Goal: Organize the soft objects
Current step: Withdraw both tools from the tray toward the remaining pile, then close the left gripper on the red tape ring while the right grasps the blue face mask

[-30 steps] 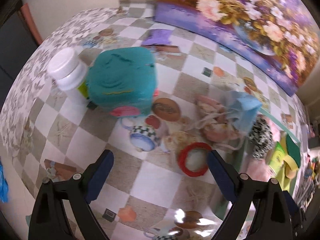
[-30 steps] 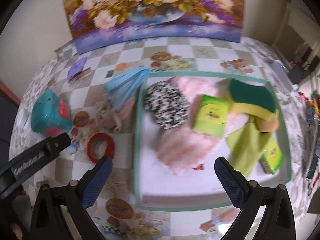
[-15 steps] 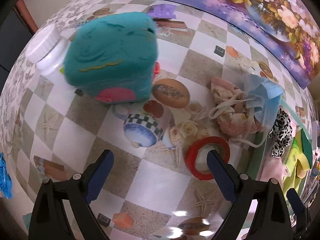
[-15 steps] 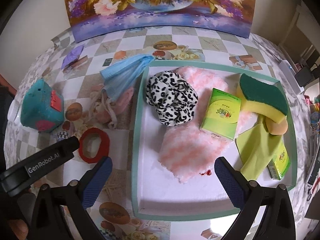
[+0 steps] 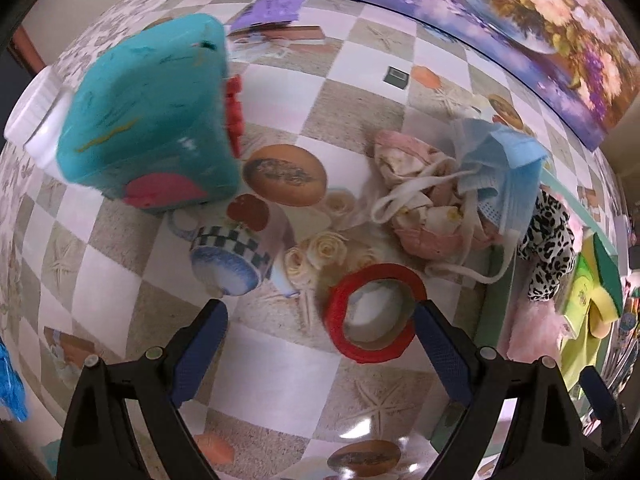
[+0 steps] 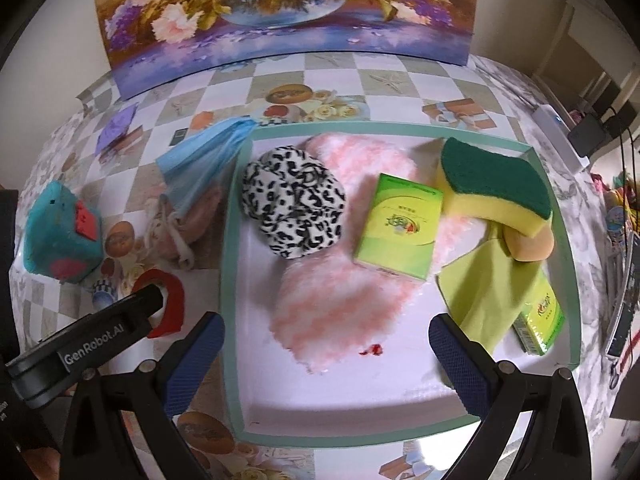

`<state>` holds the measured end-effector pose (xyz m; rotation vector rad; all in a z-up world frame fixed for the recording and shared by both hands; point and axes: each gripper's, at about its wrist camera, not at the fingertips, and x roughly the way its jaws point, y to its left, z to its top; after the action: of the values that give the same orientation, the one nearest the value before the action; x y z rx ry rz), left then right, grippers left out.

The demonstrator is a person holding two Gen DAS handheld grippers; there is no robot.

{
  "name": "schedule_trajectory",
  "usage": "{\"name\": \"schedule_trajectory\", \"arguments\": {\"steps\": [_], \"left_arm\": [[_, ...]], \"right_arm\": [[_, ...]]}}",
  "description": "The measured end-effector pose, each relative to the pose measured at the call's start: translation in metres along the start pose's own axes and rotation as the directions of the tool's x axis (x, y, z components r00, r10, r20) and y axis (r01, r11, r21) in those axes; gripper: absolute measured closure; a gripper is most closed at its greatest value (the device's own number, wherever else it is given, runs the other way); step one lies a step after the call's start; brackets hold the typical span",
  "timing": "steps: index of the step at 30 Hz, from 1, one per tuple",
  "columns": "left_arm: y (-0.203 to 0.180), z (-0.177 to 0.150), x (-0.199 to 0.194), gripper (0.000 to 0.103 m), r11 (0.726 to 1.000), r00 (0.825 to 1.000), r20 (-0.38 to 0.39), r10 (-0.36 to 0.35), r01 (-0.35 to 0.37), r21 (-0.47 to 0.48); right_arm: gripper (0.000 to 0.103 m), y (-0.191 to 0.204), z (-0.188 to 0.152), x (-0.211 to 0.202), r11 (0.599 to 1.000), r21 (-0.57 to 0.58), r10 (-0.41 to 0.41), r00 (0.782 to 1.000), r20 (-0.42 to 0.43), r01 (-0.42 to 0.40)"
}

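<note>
My left gripper (image 5: 318, 320) hangs open low over the checked tablecloth. A red tape ring (image 5: 374, 316) lies just inside its right finger. Beyond sit a teal plush cube (image 5: 148, 120), a pink strappy cloth bundle (image 5: 420, 200) and a blue face mask (image 5: 504, 168). My right gripper (image 6: 324, 340) is open above the green-rimmed tray (image 6: 400, 126). The tray holds a leopard-print cloth (image 6: 294, 208), a pink fluffy cloth (image 6: 340, 292), a green tissue pack (image 6: 400, 228), a yellow-green sponge (image 6: 496, 188) and a lime cloth (image 6: 484, 292).
A white bottle (image 5: 36, 120) stands behind the teal cube. A flower painting (image 6: 280, 12) leans along the table's far edge. The left gripper's black arm (image 6: 100, 344) reaches in left of the tray, over the tape ring (image 6: 168, 304). Cluttered shelves are at far right.
My left gripper has dropped lower and closer to the table, so the tape ring and teal cube loom larger. The right gripper has edged a little nearer over the tray.
</note>
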<state>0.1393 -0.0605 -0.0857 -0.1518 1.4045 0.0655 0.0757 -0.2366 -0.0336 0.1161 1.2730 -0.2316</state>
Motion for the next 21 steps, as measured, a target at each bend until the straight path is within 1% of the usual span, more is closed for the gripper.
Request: {"name": "schedule_trajectory", "arguments": {"steps": [2,5,14,17,21], "left_arm": [[-0.004,0.001,0.004,0.009,1.0,1.0,-0.003,0.003,-0.003,0.007],[-0.007,0.003,0.009,0.009,1.0,1.0,-0.003,-0.012,0.012,0.008],[-0.02,0.007,0.011,0.011,0.999,0.999,0.0,-0.039,0.039,0.031],[-0.015,0.006,0.01,0.013,0.998,0.998,0.001,-0.064,0.063,0.019],[-0.01,0.006,0.001,0.013,0.997,0.998,0.009,-0.068,0.068,0.036]], "right_arm": [[0.0,-0.002,0.0,0.001,1.0,0.004,-0.003,1.0,-0.003,0.003],[0.0,-0.003,0.0,0.002,1.0,0.007,-0.003,1.0,-0.008,0.003],[0.0,-0.005,0.0,0.005,1.0,0.009,-0.004,1.0,-0.013,0.004],[0.0,-0.006,0.0,0.006,1.0,0.01,-0.001,1.0,-0.017,0.001],[0.0,-0.008,0.001,0.005,1.0,0.017,-0.001,1.0,-0.015,0.002]]}}
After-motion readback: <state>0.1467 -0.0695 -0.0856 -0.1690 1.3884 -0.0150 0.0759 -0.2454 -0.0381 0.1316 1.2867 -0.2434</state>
